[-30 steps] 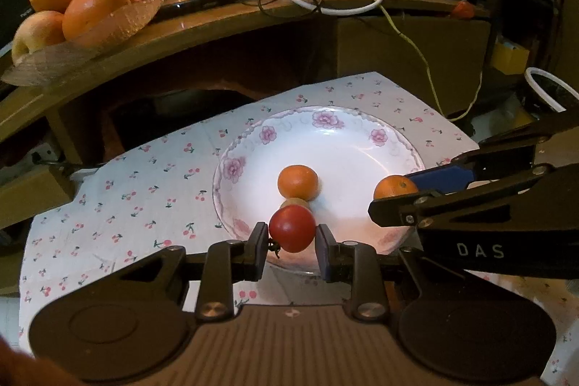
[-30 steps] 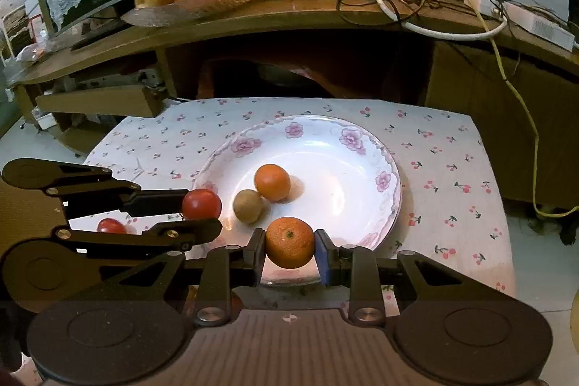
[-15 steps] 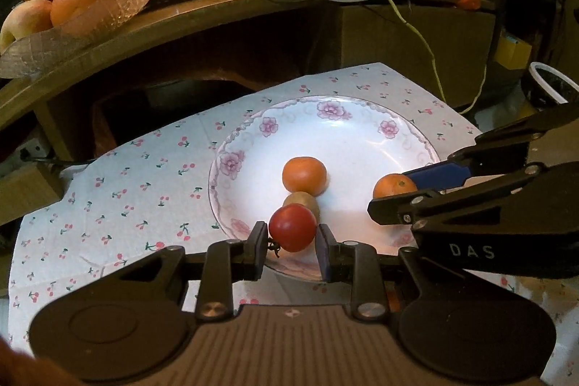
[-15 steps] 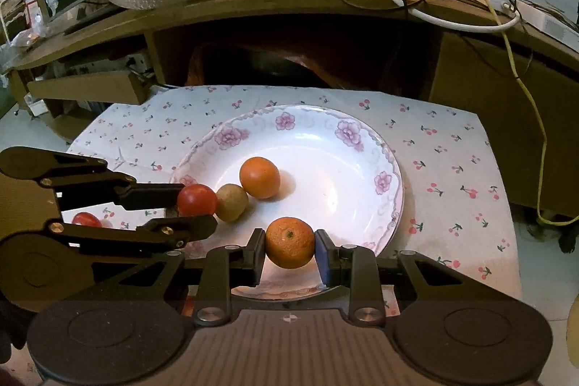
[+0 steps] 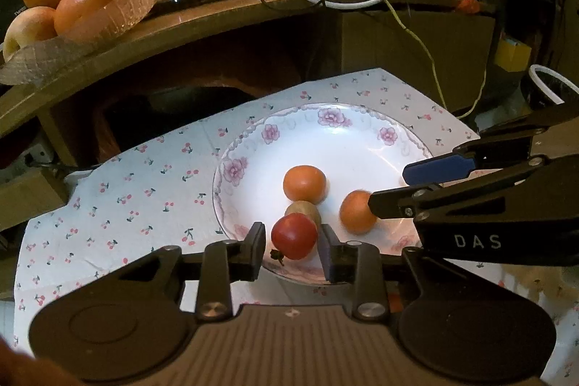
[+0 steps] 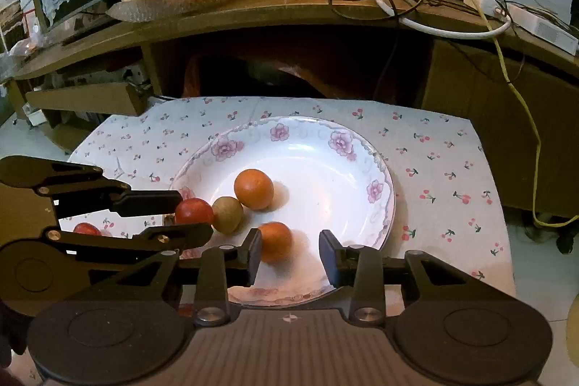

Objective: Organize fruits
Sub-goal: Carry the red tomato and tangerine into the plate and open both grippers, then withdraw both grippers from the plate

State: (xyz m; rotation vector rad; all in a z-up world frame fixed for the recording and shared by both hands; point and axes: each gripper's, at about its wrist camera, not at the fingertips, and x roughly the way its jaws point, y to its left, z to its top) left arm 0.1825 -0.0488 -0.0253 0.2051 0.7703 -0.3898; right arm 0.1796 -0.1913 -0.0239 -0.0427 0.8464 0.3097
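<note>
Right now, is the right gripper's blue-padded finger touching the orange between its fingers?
Apart. Right wrist view shows bare plate between the orange and that finger.

We see four small fruits on the white plate (image 6: 376, 169) with pink flowers round its rim. A round orange tangerine (image 6: 253, 189) sits near the middle. Just in front of it, touching, lies a dull brownish-green fruit (image 6: 227, 214). A glossy red tomato (image 5: 294, 236) sits at the plate's near-left rim, against the brown fruit, its green stalk pointing down-left. A second tangerine (image 6: 275, 241) lies blurred on the near side of the plate.
</note>
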